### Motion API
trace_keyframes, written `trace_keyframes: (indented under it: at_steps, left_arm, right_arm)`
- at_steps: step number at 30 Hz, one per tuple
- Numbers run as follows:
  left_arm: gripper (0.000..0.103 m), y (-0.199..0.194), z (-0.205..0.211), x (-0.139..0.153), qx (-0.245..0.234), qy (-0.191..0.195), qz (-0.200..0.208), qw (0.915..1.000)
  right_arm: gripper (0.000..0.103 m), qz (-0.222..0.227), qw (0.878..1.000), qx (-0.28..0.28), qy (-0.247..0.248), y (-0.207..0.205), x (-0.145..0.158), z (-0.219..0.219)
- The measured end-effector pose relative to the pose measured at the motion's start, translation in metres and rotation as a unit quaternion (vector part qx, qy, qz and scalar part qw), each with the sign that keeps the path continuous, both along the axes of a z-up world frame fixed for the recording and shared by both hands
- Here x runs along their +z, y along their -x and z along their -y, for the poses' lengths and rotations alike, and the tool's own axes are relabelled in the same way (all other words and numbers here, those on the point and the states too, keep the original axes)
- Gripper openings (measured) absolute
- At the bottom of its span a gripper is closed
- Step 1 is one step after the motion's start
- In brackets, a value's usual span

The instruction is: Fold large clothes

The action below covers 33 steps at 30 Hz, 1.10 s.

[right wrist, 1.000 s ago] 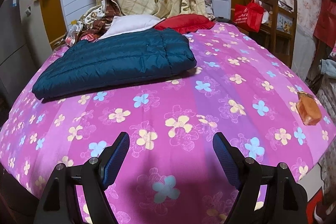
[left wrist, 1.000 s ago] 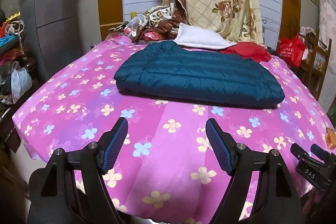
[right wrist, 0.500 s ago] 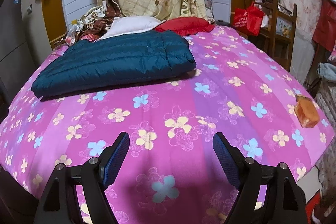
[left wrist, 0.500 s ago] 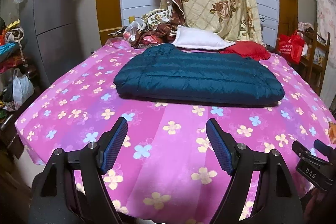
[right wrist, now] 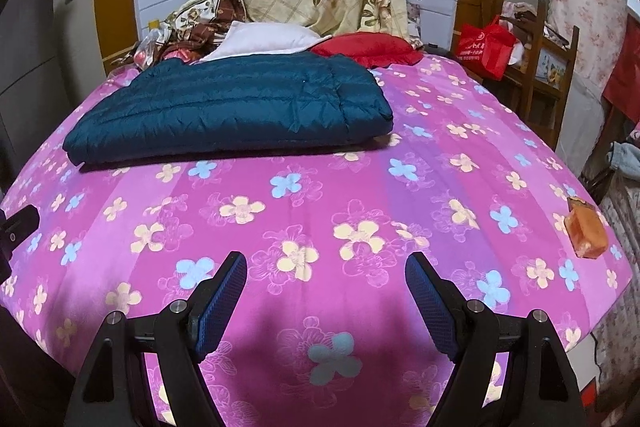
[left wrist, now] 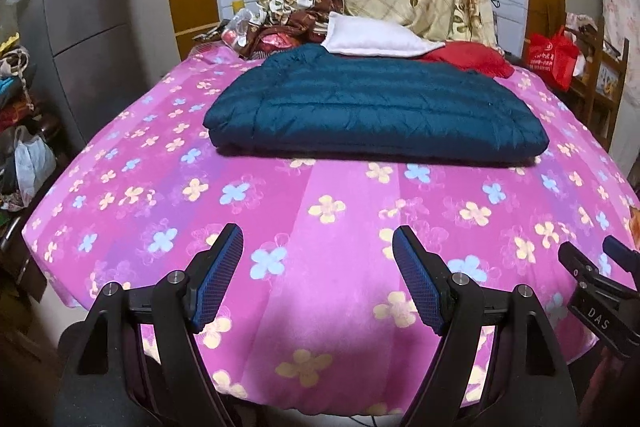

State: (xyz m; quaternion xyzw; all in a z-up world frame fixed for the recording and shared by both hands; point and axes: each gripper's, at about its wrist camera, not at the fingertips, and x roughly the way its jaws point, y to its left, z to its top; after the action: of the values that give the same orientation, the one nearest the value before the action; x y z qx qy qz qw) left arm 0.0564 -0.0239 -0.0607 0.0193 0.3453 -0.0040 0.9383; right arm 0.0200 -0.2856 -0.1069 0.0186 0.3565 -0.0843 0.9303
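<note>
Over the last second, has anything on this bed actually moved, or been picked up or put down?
Almost nothing. Both cameras drifted slightly, so the view sits a touch lower; nothing was taken hold of or let go. The left gripper and right gripper stayed open and empty above the pink flowered sheet. The folded blue jacket lies where it was, as do the white pillow and orange packet.

Indoor light is moderate and even, no glare; the pink bedspread [left wrist: 320, 227] reads saturated, room sides dimmer. Soft shadow sits on the cloth just between and behind the left gripper [left wrist: 318, 247] fingers, same under the right gripper [right wrist: 326, 275]. Heavy fisheye bowing with black vignette at the corners; the folded jacket [left wrist: 372, 115] ahead of the claws is slightly soft.
</note>
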Motion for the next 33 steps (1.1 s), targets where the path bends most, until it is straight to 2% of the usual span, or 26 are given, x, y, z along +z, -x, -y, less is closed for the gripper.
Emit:
trace_keyframes:
  at_steps: [9,33]
  left_arm:
    - [0.078,-0.006,0.002,-0.009,-0.014,0.022,-0.042,0.9988]
    - [0.078,-0.015,0.001,-0.025,-0.024,0.034,-0.082,0.9957]
  right_arm:
    - [0.079,-0.01,1.0,-0.013,-0.004,0.0,-0.004,0.008]
    - [0.079,-0.042,0.999,-0.021,0.0,-0.006,-0.014,0.009]
